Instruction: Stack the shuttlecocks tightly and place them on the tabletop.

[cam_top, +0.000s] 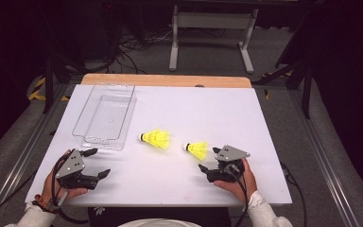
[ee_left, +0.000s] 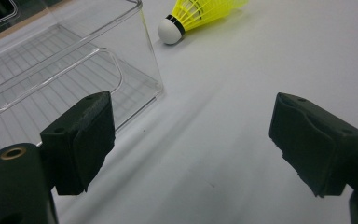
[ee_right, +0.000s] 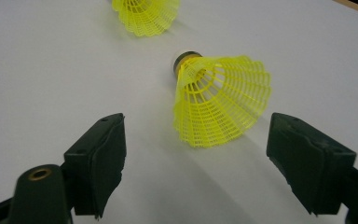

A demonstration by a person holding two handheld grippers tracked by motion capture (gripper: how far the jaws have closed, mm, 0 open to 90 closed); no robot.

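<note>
The right gripper (cam_top: pixel 210 161) sits at the near right of the table (cam_top: pixel 264 142) with its jaws standing wide and holding nothing; the nearer shuttlecock (ee_right: pixel 219 100) lies on its side just ahead of them, its open skirt facing the gripper and its dark-banded cork pointing away; the likely trouble is that one jaw meets the flared skirt first and nudges the light thing so it rolls or slides off line, or that a hard squeeze crushes the thin yellow mesh; a grip far out on the skirt rim could also let it tip and slip free when lifted. The left gripper (cam_top: pixel 100 163) rests at the near left, jaws equally wide and empty, close to the near end of the clear plastic box (ee_left: pixel 74 60); a careless sweep there might shove the box. Farther in, the second shuttlecock (cam_top: pixel 156 138) lies near the middle, just right of the box, white cork toward it, bright yellow netted skirt pointing right.
</note>
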